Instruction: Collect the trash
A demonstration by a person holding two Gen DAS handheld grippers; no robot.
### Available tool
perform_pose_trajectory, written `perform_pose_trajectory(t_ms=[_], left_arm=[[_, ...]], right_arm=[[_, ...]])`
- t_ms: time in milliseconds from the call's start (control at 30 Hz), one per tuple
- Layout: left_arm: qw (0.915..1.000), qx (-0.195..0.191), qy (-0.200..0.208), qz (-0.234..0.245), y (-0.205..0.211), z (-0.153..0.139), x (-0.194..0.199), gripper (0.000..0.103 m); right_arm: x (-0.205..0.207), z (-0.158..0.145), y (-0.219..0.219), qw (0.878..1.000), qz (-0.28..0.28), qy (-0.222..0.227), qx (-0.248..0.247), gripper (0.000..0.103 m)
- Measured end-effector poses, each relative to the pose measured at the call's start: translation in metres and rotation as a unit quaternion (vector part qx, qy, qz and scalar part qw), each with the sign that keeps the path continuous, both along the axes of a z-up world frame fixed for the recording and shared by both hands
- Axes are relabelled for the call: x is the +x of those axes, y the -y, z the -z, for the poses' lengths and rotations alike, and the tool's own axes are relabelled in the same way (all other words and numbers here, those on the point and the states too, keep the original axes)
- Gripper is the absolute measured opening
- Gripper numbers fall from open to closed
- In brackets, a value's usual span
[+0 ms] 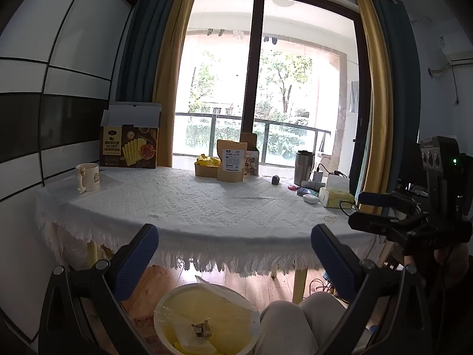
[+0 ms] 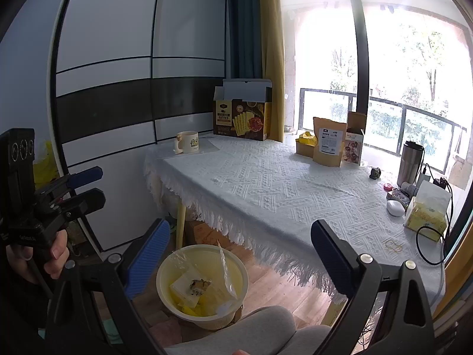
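Observation:
A pale yellow round trash bin (image 1: pixel 207 322) stands on the wooden floor in front of the table; it also shows in the right wrist view (image 2: pixel 204 284). It holds yellow wrappers, a clear plastic bag and a small crumpled brown wrapper (image 2: pixel 199 284). My left gripper (image 1: pixel 233 254) is open and empty, held above the bin before the table edge. My right gripper (image 2: pixel 239 254) is open and empty, also above the bin. The right gripper shows at the right in the left wrist view (image 1: pixel 384 210), and the left gripper at the left in the right wrist view (image 2: pixel 85 186).
The table with a white fringed cloth (image 1: pixel 207 207) carries a mug (image 1: pixel 88 176), a brown cracker box (image 1: pixel 130 145), snack pouches (image 1: pixel 232 161), a steel tumbler (image 1: pixel 304 167), a tissue pack (image 2: pixel 427 216), a rubber band (image 2: pixel 394 245) and small items. My knee (image 1: pixel 289 322) is beside the bin.

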State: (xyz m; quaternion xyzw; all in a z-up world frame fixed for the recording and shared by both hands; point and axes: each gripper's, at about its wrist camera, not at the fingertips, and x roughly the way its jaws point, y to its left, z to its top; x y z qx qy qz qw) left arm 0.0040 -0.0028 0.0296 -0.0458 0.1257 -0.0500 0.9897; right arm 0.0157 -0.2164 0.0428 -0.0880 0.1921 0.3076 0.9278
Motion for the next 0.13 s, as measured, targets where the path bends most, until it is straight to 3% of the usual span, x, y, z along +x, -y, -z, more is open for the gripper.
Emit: perform_pose_trajectory(t_ms=[133], left_arm=[[1.0000,0.001,0.001,0.001,0.0015,-0.0006,0.0000,0.103]], right_arm=[[0.0015,0.0010,0.0001,1.000,0.000,-0.001,-0.001,0.096]])
